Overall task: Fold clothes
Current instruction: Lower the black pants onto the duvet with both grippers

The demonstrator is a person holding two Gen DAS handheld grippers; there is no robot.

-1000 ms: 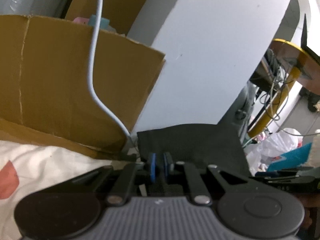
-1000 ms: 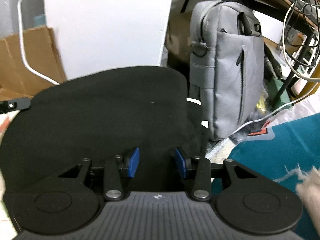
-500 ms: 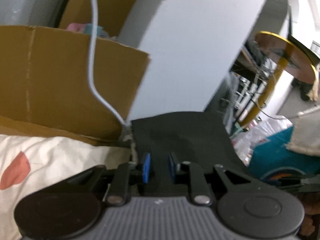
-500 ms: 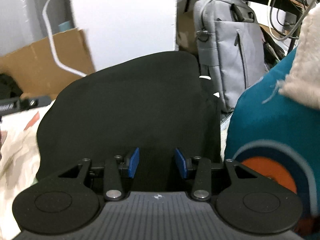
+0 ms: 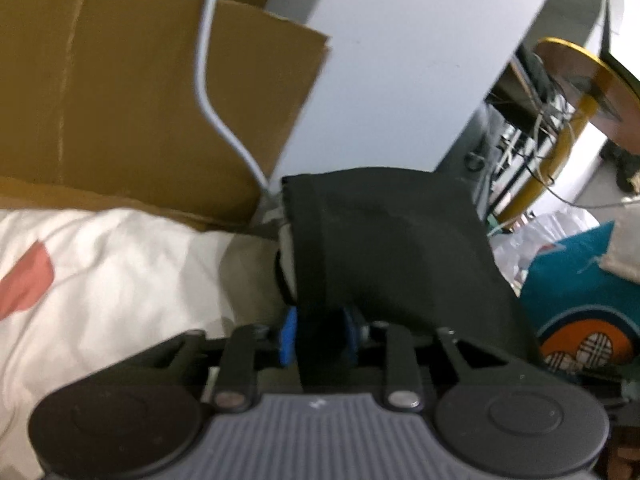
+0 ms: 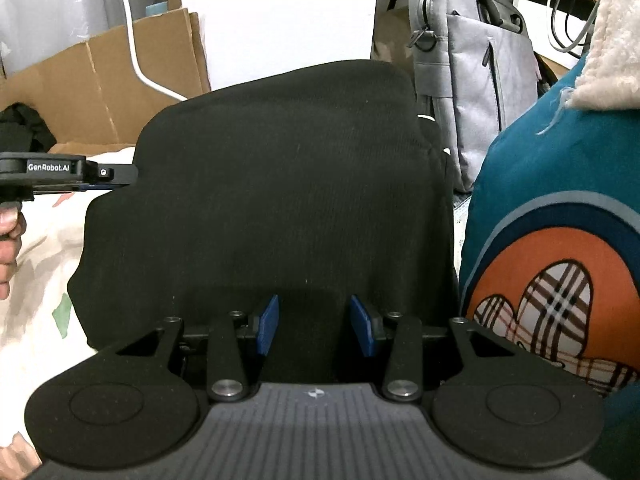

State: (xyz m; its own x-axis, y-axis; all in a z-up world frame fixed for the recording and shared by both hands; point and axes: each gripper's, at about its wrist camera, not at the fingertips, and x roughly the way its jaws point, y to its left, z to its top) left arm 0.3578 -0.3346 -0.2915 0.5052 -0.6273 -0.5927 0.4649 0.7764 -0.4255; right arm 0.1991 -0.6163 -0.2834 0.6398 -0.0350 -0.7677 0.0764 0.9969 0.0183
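A black garment point(image 5: 400, 260) lies humped on a white patterned bedsheet point(image 5: 100, 280). My left gripper point(image 5: 320, 334) is at its left edge. Its jaws are opening, and a strip of the black cloth still hangs between the blue pads. In the right wrist view the same garment point(image 6: 280, 180) fills the middle. My right gripper point(image 6: 316, 324) grips a thick fold at its near edge, and dark cloth fills the gap between its pads. The left gripper point(image 6: 68, 172) shows at the garment's left side, held by a hand point(image 6: 8, 240).
A cardboard box point(image 5: 140, 100) with a white cable point(image 5: 204, 80) across it stands behind the bed, beside a white panel point(image 5: 400, 80). A teal item with an orange plaid print point(image 6: 560, 200) is close on the right. Behind it stand a grey bag point(image 6: 472, 80) and a yellow-rimmed table point(image 5: 576, 92).
The left jaws have spread apart and the gripper has dipped toward the sheet. The right gripper has swung sideways with the garment, and the teal item has come into its view.
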